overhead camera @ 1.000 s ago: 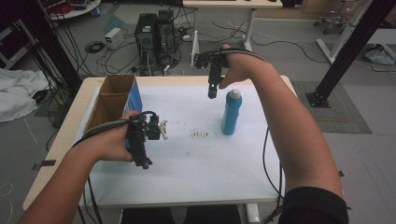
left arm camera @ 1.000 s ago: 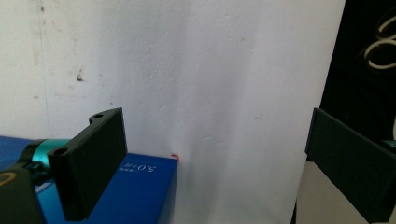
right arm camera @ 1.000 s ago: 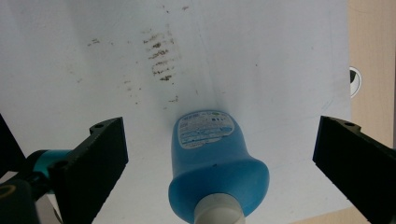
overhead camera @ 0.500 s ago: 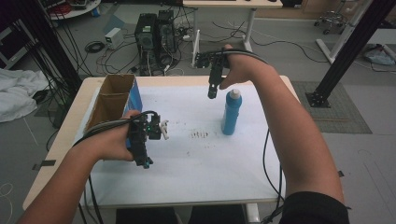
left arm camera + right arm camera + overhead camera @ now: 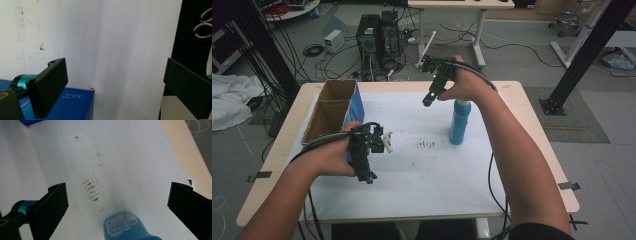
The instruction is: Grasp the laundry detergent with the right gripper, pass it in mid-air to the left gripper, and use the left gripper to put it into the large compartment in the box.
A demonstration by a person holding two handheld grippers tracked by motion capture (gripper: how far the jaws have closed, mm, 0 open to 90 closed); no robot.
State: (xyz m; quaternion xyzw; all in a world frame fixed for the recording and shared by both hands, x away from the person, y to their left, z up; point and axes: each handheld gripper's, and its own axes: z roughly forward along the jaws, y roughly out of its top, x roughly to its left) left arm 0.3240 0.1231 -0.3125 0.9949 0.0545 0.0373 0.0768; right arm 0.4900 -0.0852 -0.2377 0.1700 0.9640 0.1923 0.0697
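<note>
Right tool point(image 5: 428, 101): held above the far middle of the desk point(image 5: 532, 150), tilted down and toward the person's left. Jaws stand wide apart, nothing between them. In the right gripper view the blue bottle point(image 5: 127, 227) shows low between the jaws, its base end toward the camera, touching neither jaw. In the high view the blue bottle point(image 5: 460, 122) stands upright on the white sheet point(image 5: 427, 175), just beneath the right hand point(image 5: 467, 85), right of the sheet's middle. The tool tips sit to the left of the bottle's top and clear of it.

Patch of dark smudges point(image 5: 426, 144) lies on the sheet just left of the bottle's foot; same smudges point(image 5: 91, 190) show in the right gripper view beyond the bottle.

Left tool point(image 5: 368, 177): held low over the near left part of the sheet, pointed back toward the person. Jaws wide, empty. The left gripper view looks along the sheet, with the corner of a blue box point(image 5: 72, 105) at the bottom edge between the jaws.

Left hand point(image 5: 332, 157) sits just beside the open cardboard box point(image 5: 332, 112), which has a blue side and two compartments and stands at the left edge of the desk. Cannot tell whether hand and box touch.

The two tools are well apart.
</note>
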